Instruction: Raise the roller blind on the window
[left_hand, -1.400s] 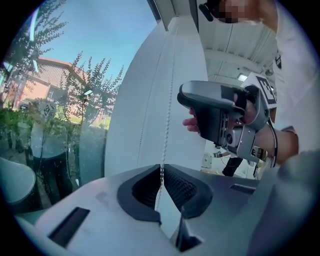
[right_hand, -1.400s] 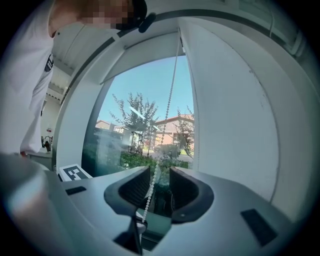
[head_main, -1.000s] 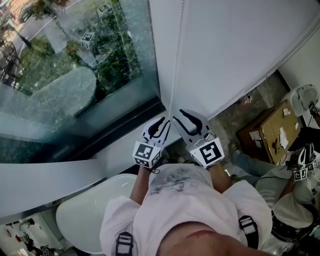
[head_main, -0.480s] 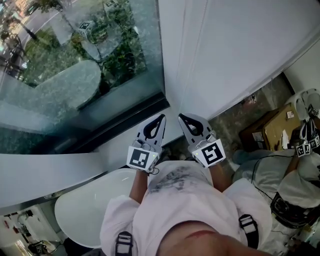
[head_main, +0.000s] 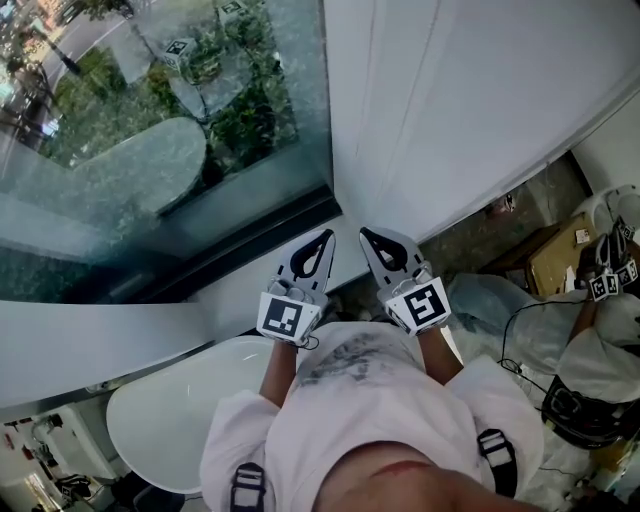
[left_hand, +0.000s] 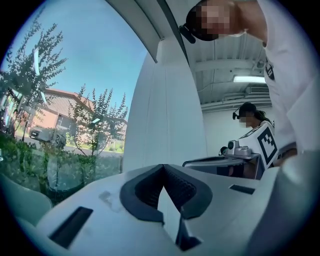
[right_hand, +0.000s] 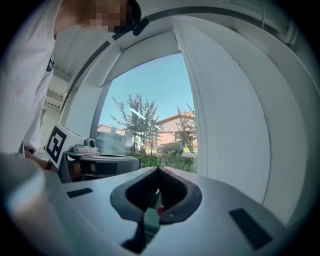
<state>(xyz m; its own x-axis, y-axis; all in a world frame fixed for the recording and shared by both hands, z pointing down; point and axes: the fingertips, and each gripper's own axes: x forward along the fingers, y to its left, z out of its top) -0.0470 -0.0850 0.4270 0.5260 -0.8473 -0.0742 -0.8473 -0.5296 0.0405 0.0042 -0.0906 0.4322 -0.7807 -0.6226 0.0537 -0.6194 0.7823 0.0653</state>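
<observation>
My left hand-held gripper (head_main: 324, 238) and right hand-held gripper (head_main: 366, 235) were both clenched on nothing, tips raised just before the blind (head_main: 470, 100). It hung white beside the bare glass (head_main: 200, 120), its lower edge near the floor (head_main: 470, 238), so I judged the raising hardly begun.

2 tools (L tool (head_main: 322, 240), R tool (head_main: 368, 236)), 1 window (head_main: 150, 130) w/ 1 roller blind (head_main: 470, 90).

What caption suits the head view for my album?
Both shut, the left gripper and right gripper sit side by side before the roller blind and window.
</observation>
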